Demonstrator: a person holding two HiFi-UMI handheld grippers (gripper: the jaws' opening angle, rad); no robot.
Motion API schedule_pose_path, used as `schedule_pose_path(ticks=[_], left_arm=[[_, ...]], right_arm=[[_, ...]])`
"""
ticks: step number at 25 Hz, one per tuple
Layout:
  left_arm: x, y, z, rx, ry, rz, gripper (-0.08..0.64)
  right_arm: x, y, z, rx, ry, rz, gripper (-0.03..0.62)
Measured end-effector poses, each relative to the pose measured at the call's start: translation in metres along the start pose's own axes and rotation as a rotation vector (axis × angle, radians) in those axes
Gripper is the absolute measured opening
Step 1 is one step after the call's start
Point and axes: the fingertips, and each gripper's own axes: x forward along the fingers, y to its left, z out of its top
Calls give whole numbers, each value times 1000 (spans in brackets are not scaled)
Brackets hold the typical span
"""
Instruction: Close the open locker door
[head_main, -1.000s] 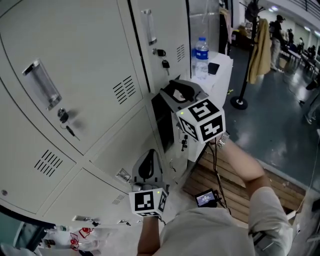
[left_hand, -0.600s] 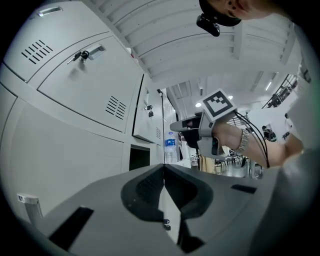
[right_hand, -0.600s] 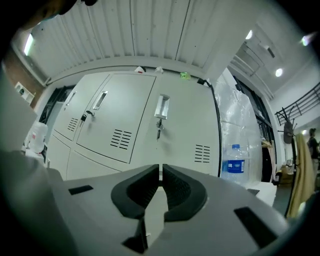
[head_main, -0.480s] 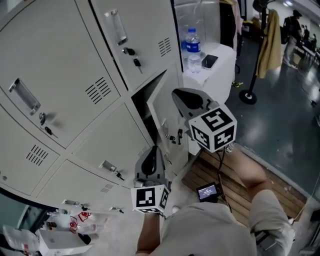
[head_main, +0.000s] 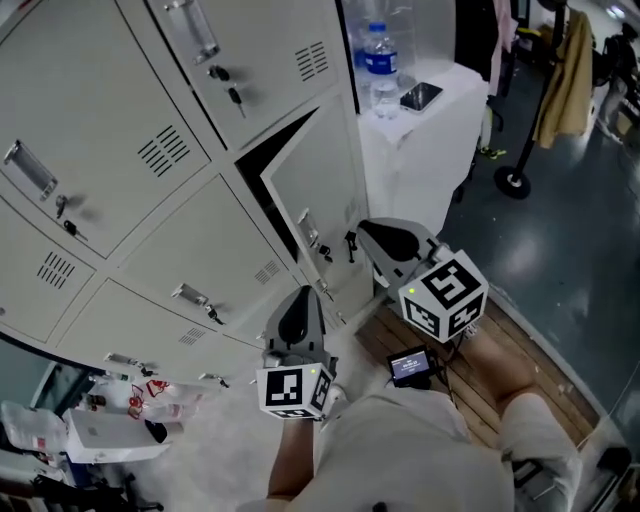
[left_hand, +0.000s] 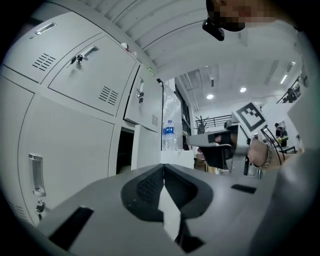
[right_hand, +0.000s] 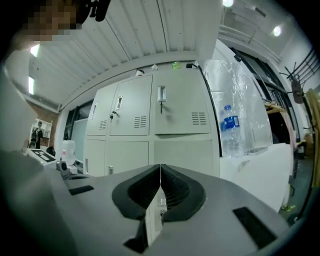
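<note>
locker door (head_main: 325, 185) stands part way open at the right end of the row of grey lockers (head_main: 110, 110), right beside the white stand (head_main: 430, 150). a dark gap shows next to the door, and this open locker (head_main: 262, 158) is too dark inside to tell what is in it. the other lockers are all closed, and some have keys (head_main: 232, 95) hanging from their locks. the right gripper (head_main: 368, 232) is held out near the outer face of the open door, low down by its lock; i cannot tell if it touches the door. its jaws have just been closing and are now pressed tight together with nothing between them. the left gripper (head_main: 297, 298) is lower, close to the person's body, in front of the closed bottom lockers. its jaws are pressed together too, and it holds nothing. on top of the white stand are a clear water bottle (head_main: 378, 60) with a blue label and a dark phone (head_main: 420, 96) lying flat beside it. on the floor at the lower left lie plastic bags (head_main: 160, 402) and a white box (head_main: 105, 435); i cannot tell what is in them.
</note>
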Motion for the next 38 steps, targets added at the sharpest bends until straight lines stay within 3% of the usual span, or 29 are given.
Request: schedule_pose_path(ticks=[6, 14, 22, 26, 38], left_arm=[[-16, -4, -33, -1, 55, 58, 9], [-46, -9, -50, -9, 1, 91, 9], [-68, -14, -73, -38, 17, 146, 9], [-76, -16, -85, -76, 14, 184, 9], [-88, -37, -111, -87, 47, 166, 9]], right_arm=[[-24, 18, -68, 131, 76, 104, 29], [-48, 40, -130, 266, 40, 193, 29], [-71, 63, -150, 209, -23, 174, 29], [-76, 72, -167, 207, 1, 143, 29], [-88, 82, -182, 204, 9, 114, 29]])
